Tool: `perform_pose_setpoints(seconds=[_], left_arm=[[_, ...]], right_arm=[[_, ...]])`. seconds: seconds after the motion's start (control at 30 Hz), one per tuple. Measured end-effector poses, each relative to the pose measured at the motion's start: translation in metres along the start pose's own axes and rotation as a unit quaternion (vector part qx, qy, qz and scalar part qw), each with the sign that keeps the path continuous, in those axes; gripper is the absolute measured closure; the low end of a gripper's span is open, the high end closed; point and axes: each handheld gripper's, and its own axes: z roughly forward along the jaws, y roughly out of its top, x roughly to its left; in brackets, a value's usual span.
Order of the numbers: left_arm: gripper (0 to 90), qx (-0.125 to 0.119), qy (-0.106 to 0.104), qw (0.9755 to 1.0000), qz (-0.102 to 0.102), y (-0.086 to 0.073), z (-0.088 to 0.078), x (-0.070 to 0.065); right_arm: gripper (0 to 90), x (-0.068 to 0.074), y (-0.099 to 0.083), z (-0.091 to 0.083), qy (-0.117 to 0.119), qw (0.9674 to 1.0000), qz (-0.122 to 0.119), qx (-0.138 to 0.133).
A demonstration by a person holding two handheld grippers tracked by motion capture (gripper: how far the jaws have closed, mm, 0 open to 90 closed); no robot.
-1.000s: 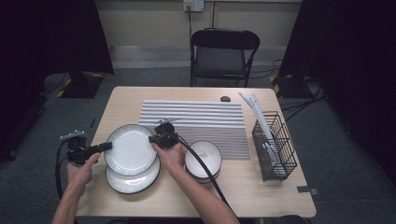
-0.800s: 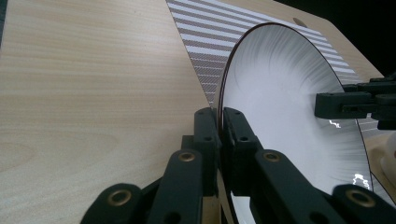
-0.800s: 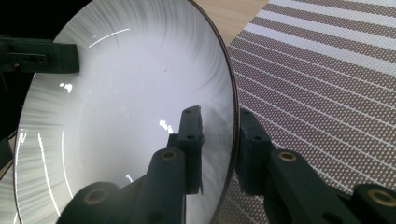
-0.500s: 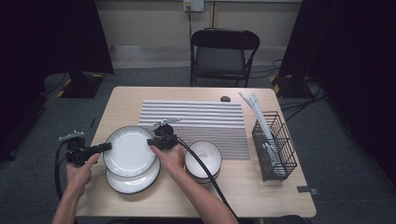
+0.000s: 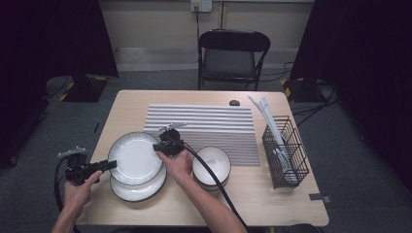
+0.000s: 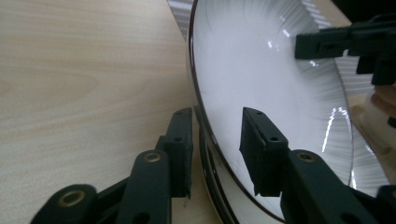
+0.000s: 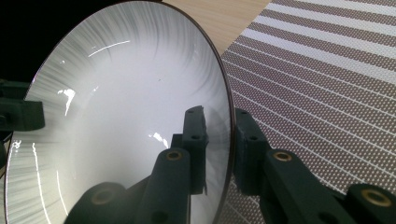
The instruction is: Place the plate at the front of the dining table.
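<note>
A white plate with a dark rim (image 5: 135, 158) is held tilted over a second, similar plate (image 5: 141, 191) that lies on the table. My right gripper (image 5: 158, 145) is shut on the upper plate's right rim; in the right gripper view its jaws (image 7: 219, 126) pinch the rim of the plate (image 7: 116, 93). My left gripper (image 5: 112, 165) is at the plate's left edge. Its jaws (image 6: 217, 135) have just been opening and stand apart, with the rim of the plate (image 6: 261, 70) between them, unpressed.
A white bowl (image 5: 211, 162) sits just right of the plates. Behind them lies a striped placemat (image 5: 209, 126). A black wire basket (image 5: 285, 153) with utensils stands at the right. A black folding chair (image 5: 233, 53) stands beyond the table (image 5: 262, 199).
My left gripper has slipped a little toward the near edge. The upper plate and my right gripper have hardly moved.
</note>
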Motion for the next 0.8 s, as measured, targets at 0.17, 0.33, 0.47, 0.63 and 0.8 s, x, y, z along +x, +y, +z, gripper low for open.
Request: perform_pose_setpoints(seconds=[0.17, 0.33, 0.47, 0.63, 0.8], left_arm=[[75.2, 0.000, -0.002, 0.9999, -0.016, 0.000, 0.004, 0.001], [77.2, -0.010, 0.008, 0.9998, -0.015, 0.004, 0.005, 0.002], [78.4, -0.004, 0.004, 1.0000, -0.006, 0.012, 0.007, 0.007], [81.3, -0.030, 0.010, 0.9995, 0.002, 0.023, 0.010, 0.005], [81.9, -0.038, 0.005, 0.9991, -0.017, 0.024, 0.015, 0.010]], right_arm=[[77.2, 0.000, -0.001, 0.000, 0.000, 1.0000, -0.009, -0.001], [74.9, -0.001, -0.002, 0.001, 0.009, 0.9999, -0.006, -0.002], [74.9, 0.000, -0.002, 0.001, 0.005, 1.0000, -0.005, 0.000], [79.4, -0.003, 0.007, -0.002, -0.009, 0.9998, 0.005, -0.015], [80.7, -0.004, 0.008, -0.005, -0.011, 0.9997, 0.004, -0.021]])
